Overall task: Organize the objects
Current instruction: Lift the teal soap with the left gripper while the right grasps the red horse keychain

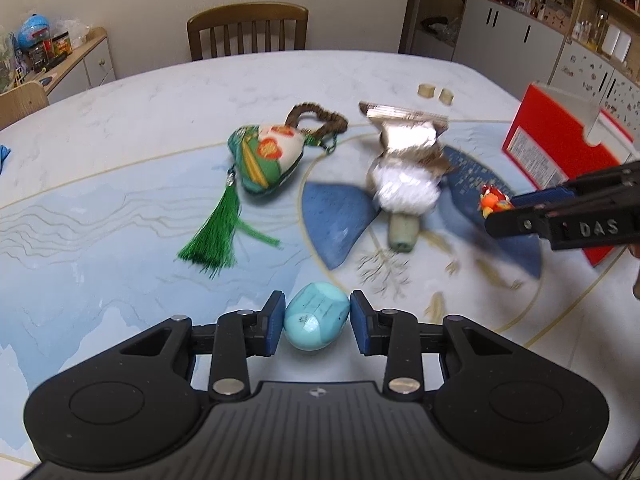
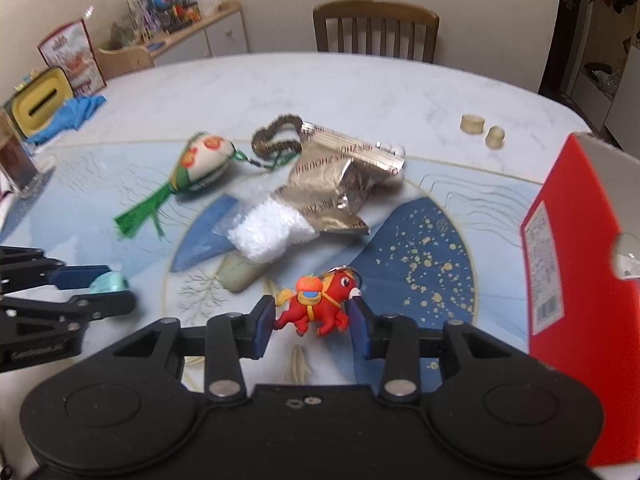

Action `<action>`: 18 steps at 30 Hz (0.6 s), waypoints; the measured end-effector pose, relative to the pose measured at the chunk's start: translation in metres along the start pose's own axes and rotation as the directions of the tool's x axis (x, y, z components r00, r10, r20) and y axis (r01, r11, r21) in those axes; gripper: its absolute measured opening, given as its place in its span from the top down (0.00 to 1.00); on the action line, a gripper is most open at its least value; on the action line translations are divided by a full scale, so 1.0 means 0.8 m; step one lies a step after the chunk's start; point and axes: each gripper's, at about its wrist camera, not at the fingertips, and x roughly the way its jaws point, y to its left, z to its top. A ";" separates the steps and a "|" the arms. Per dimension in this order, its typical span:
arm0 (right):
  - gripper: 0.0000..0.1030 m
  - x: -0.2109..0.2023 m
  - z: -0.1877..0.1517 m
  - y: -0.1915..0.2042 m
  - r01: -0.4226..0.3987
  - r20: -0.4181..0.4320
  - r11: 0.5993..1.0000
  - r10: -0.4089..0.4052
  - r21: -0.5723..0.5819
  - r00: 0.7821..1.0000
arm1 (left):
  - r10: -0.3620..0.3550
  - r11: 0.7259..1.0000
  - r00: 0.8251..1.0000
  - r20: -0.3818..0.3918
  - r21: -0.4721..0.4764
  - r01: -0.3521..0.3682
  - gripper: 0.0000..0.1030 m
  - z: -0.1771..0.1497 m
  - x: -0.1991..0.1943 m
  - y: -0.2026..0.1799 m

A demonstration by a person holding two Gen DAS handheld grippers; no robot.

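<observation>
My left gripper (image 1: 318, 322) is clamped on the turquoise egg (image 1: 316, 316), lifted just off the table (image 1: 120, 128); smooth rounded shell, likely slippery, so I hold across its middle; my right gripper (image 2: 312, 320) is clenched on the red toy horse keychain (image 2: 320, 304), light, rubbery-looking, gripped nose to tail; left on the table: 1 tasselled sachet (image 1: 264, 160), 1 foil bag (image 2: 340, 184), 1 bead bracelet (image 2: 276, 140), 2 small wooden cylinders (image 2: 472, 124); 1 red box (image 2: 572, 260) beside.

The left gripper (image 1: 317, 322) was clamped on a pale turquoise egg-shaped object (image 1: 316, 316). Beyond the egg lay a green embroidered fabric sachet with tassel (image 1: 262, 160); to its right, a crumpled silver foil packet (image 1: 406, 160) and a red cardboard box (image 1: 560, 148).
</observation>
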 end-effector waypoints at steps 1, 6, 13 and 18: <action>0.62 -0.008 -0.001 -0.001 -0.006 0.006 1.000 0.006 0.002 1.000 | -0.001 1.000 1.000 0.002 -0.001 0.001 0.67 0.003 -0.003 -0.003; 0.62 -0.046 0.000 -0.006 -0.019 0.038 1.000 0.018 0.002 0.999 | -0.027 1.000 0.999 0.028 0.006 0.027 0.67 0.022 -0.026 -0.025; 0.62 -0.104 0.007 -0.031 -0.020 0.098 1.000 0.017 0.020 0.995 | -0.069 0.997 0.995 0.066 0.037 0.066 0.67 0.052 -0.052 -0.065; 0.62 -0.138 0.008 -0.059 -0.011 0.135 0.999 0.005 0.043 0.991 | -0.093 0.994 0.992 0.087 0.057 0.089 0.67 0.074 -0.062 -0.098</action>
